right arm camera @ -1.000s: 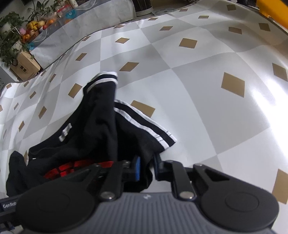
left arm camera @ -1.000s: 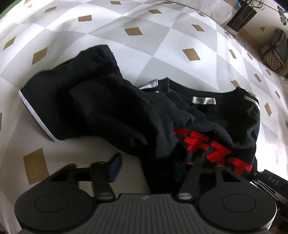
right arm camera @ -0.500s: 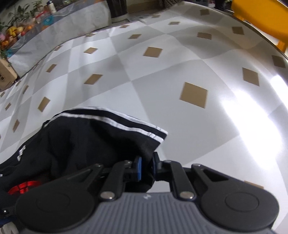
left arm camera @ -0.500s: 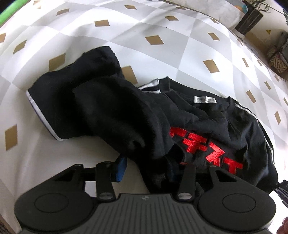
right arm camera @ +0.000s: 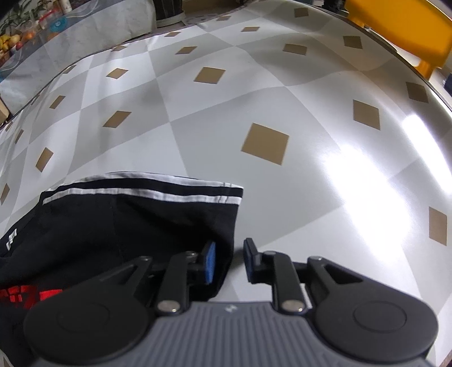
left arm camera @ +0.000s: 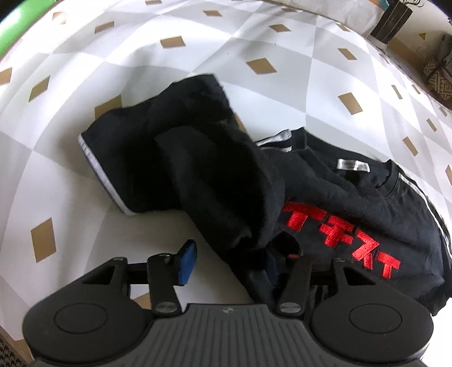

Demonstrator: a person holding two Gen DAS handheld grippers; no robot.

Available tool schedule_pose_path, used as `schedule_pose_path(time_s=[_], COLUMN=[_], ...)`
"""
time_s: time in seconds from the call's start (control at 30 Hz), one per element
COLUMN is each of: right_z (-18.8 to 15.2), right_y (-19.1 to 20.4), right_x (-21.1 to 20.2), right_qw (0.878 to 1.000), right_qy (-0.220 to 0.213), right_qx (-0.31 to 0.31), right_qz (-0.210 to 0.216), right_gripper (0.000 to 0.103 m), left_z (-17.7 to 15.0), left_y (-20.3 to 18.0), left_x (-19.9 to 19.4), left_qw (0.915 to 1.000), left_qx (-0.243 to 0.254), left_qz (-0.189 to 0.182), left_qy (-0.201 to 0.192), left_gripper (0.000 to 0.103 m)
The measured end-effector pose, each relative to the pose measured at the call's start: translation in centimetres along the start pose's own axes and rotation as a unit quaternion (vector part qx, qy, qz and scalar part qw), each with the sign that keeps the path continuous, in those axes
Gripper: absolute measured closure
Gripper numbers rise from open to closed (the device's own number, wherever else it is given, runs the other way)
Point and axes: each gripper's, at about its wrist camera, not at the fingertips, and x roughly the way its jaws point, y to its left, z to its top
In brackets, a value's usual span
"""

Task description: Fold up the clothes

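Note:
A black T-shirt (left arm camera: 353, 197) with red characters and white-striped trim lies crumpled on the patterned tablecloth (left arm camera: 254, 93). One sleeve (left arm camera: 158, 158) is bunched over its left side. My left gripper (left arm camera: 230, 264) stands over the shirt's near edge and its jaws are opening. The left blue pad (left arm camera: 186, 262) is clear of the cloth, while a fold of shirt covers the right finger. In the right wrist view the striped sleeve end (right arm camera: 141, 192) lies flat. My right gripper (right arm camera: 230, 261) is opening too, with the shirt's edge (right arm camera: 228, 240) hanging loose between its pads.
A yellow chair (right arm camera: 401, 25) stands beyond the far right table edge. Fruit and plants (right arm camera: 17, 36) sit at the far left, past a grey cloth. Dark boxes (left arm camera: 392, 19) and a patterned basket (left arm camera: 438, 82) lie off the table. Bare tablecloth (right arm camera: 310, 127) stretches ahead.
My right gripper was shut on the shirt's edge and its jaws have now parted. The striped sleeve has been drawn out flat. My left jaws have widened, and the shirt sits further right.

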Motion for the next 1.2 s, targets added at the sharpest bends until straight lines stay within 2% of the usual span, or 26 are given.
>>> schedule_pose_path(time_s=[0.13, 0.23, 0.4, 0.63, 0.77, 0.93, 1.07, 1.2], right_z=[0.3, 0.7, 1.0, 0.6, -0.2, -1.1, -1.2, -1.5], right_y=[0.1, 1.0, 3.0, 6.8, 9.4, 11.5, 12.7, 14.4], right_x=[-0.9, -2.0, -3.2, -3.4, -2.8, -1.8, -1.5, -1.5], right_qw=[1.0, 0.999, 0.996, 0.987, 0.981, 0.979, 0.978, 0.971], right_qy=[-0.013, -0.036, -0.067, -0.061, -0.046, -0.037, -0.041, -0.047], right_qx=[0.004, -0.013, -0.048, -0.089, -0.116, -0.132, -0.139, -0.168], right_qz=[0.007, 0.017, 0.026, 0.117, 0.148, 0.151, 0.152, 0.166], right_gripper=[0.077, 0.072, 0.066, 0.06, 0.059, 0.057, 0.056, 0.053], left_z=[-0.4, -1.0, -2.0, -1.6, -1.4, -1.3, -1.2, -1.0], left_y=[1.2, 1.3, 2.1, 3.6, 3.5, 4.6, 4.5, 4.0], left_x=[0.2, 0.0, -0.3, -1.7, -1.3, -0.6, -0.3, 0.1], left_qw=[0.9997, 0.9996, 0.999, 0.9977, 0.9987, 0.9979, 0.9979, 0.9984], left_qx=[-0.009, 0.009, 0.025, -0.015, -0.017, -0.048, -0.052, -0.048], left_qz=[-0.004, -0.003, -0.009, -0.064, -0.042, -0.032, -0.022, -0.009], left_qy=[0.02, 0.025, 0.035, 0.018, 0.023, 0.029, 0.03, 0.027], left_gripper=[0.043, 0.043, 0.037, 0.037, 0.037, 0.036, 0.036, 0.035])
